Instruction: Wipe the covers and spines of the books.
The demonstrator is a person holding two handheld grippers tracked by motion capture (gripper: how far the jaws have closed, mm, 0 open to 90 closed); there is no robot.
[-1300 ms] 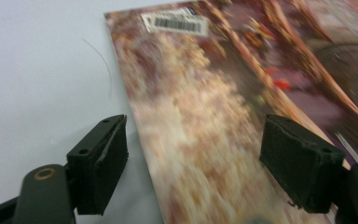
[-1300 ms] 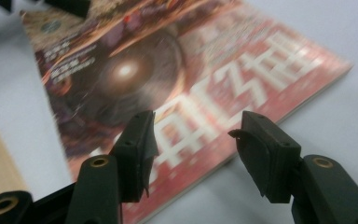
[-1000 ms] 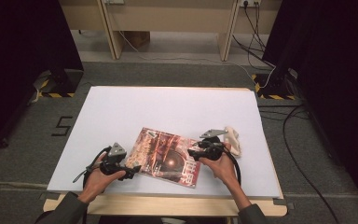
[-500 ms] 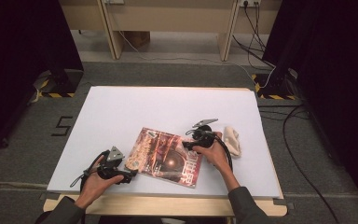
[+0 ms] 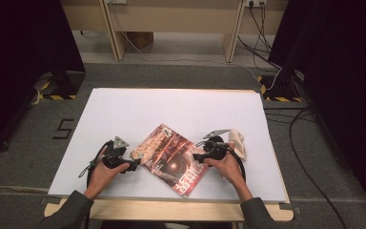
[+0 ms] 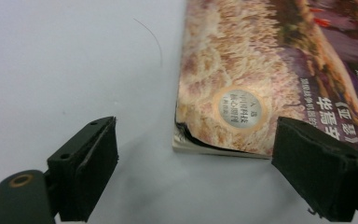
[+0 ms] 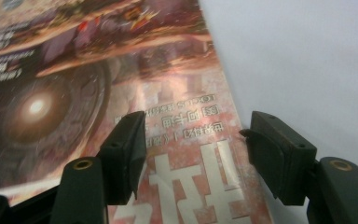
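A magazine (image 5: 171, 160) with a reddish-brown cover lies askew on the white tabletop (image 5: 171, 109), near the front edge. My left gripper (image 5: 132, 164) sits low at the magazine's left corner. In the left gripper view this gripper (image 6: 196, 177) is open, and the worn corner of the magazine (image 6: 242, 93) lies just ahead, between the jaws, untouched. My right gripper (image 5: 198, 155) is at the magazine's right edge. In the right gripper view that gripper (image 7: 196, 154) stands open over the cover (image 7: 98, 84) with its large white characters, one jaw over the cover and the other over the table beside it.
A crumpled cream cloth (image 5: 238, 141) lies on the table just right of the right hand. Cables trail from both grippers. Wooden table legs (image 5: 112, 28) and floor cables (image 5: 267, 28) are beyond the far edge, and dark curtains hang at both sides.
The left gripper has moved forward to the magazine's left corner. The right gripper swung out over the magazine, then drew back to its right edge.
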